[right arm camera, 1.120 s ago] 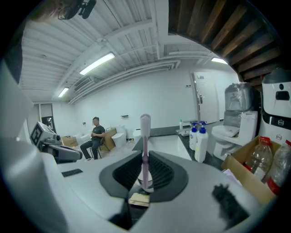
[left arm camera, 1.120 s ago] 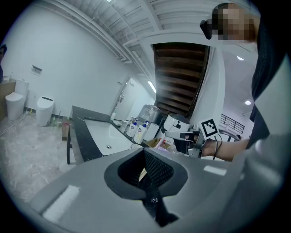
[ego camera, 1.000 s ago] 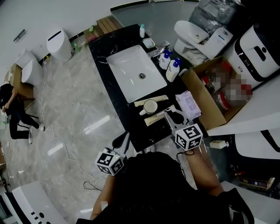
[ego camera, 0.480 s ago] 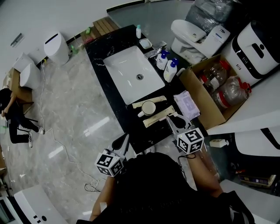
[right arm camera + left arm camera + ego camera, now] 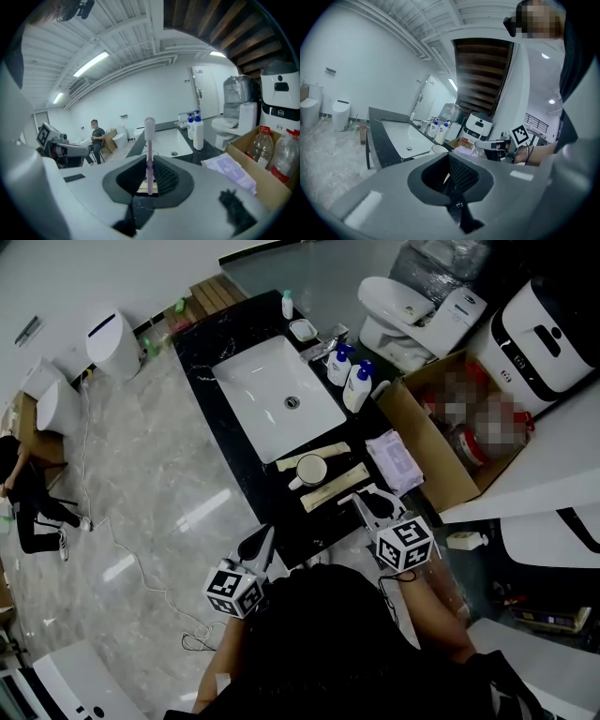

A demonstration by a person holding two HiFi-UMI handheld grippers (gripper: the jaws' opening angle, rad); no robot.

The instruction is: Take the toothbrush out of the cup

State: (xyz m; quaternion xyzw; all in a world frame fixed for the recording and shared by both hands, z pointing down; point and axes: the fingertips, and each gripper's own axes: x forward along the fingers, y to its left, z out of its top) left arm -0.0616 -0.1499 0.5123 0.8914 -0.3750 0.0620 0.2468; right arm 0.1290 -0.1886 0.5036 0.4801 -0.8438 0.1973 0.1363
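Observation:
The white cup (image 5: pixel 311 468) stands on the black counter (image 5: pixel 217 343) in front of the sink, between two long cream packages; it also shows in the left gripper view as the cup (image 5: pixel 439 149). My right gripper (image 5: pixel 362 500) hovers just right of the cup, near the counter's front edge. In the right gripper view the right gripper (image 5: pixel 149 161) is shut on a pink toothbrush (image 5: pixel 149 140), which stands upright between the jaws, head up. My left gripper (image 5: pixel 264 536) hangs off the counter's front edge, left of the cup. The left gripper (image 5: pixel 449 164) looks shut with nothing in it.
A white sink (image 5: pixel 277 399) fills the counter's middle. Two blue-capped pump bottles (image 5: pixel 349 371) stand at its right, a wipes packet (image 5: pixel 394 460) lies beside the cup. An open cardboard box (image 5: pixel 441 442) sits right of the counter. A person (image 5: pixel 23 493) sits far left.
The right gripper has drawn a little away from the cup, toward the counter's front edge, with the toothbrush in it. The head view has shifted slightly. The left gripper has stayed put.

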